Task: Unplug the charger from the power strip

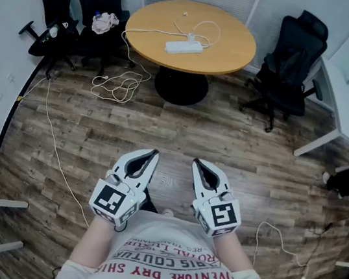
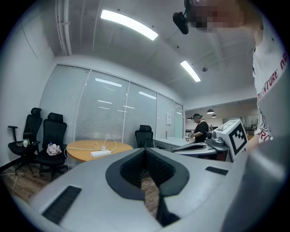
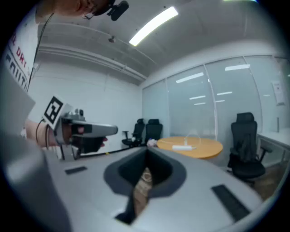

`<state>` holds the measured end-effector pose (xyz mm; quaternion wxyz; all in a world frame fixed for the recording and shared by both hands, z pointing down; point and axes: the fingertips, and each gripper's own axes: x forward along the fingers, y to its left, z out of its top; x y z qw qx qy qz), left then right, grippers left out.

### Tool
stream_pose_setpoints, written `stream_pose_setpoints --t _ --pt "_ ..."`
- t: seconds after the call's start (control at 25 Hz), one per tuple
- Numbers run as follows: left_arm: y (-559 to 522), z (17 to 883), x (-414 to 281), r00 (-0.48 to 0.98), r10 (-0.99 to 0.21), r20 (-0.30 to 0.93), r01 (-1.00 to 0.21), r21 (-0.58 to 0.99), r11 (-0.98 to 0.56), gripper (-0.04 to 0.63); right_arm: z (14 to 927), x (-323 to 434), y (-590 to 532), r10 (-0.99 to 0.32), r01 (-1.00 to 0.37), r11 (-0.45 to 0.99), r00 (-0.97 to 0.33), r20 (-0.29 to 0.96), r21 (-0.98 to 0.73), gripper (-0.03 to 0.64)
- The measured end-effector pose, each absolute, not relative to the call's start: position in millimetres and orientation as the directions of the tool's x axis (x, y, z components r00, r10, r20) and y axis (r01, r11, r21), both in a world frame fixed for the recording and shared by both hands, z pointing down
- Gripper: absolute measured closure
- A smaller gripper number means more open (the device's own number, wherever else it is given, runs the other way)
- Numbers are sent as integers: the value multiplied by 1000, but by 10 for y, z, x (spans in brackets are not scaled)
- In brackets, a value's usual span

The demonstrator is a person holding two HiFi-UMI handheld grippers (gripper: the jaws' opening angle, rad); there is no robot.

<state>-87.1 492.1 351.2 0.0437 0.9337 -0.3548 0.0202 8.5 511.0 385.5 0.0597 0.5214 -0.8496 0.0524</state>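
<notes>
A white power strip (image 1: 184, 47) lies on the round wooden table (image 1: 228, 52) far across the room. A small white charger (image 1: 191, 37) stands plugged into it, its thin cable looping over the tabletop. Both grippers are held close to my chest, well short of the table. My left gripper (image 1: 153, 154) and my right gripper (image 1: 196, 164) point forward side by side, each shut with nothing in it. The left gripper view shows the strip (image 2: 100, 153) and charger (image 2: 103, 147) small in the distance. In the right gripper view the strip (image 3: 182, 147) is tiny.
Black office chairs stand left (image 1: 73, 11) and right (image 1: 292, 62) of the table. The strip's white cord lies coiled on the wooden floor (image 1: 120, 86). A white desk (image 1: 344, 103) is at the right, another cable (image 1: 288, 252) on the floor nearby. A person (image 2: 199, 128) stands far off.
</notes>
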Motion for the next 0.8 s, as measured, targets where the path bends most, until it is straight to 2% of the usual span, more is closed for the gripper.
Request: stream_pose_setpoints --t 0.8 --pt "4466 3690 -796 764 -636 107 -645 108 -757 561 4031 230 4679 -903 -922 378 -386 188 -80 588"
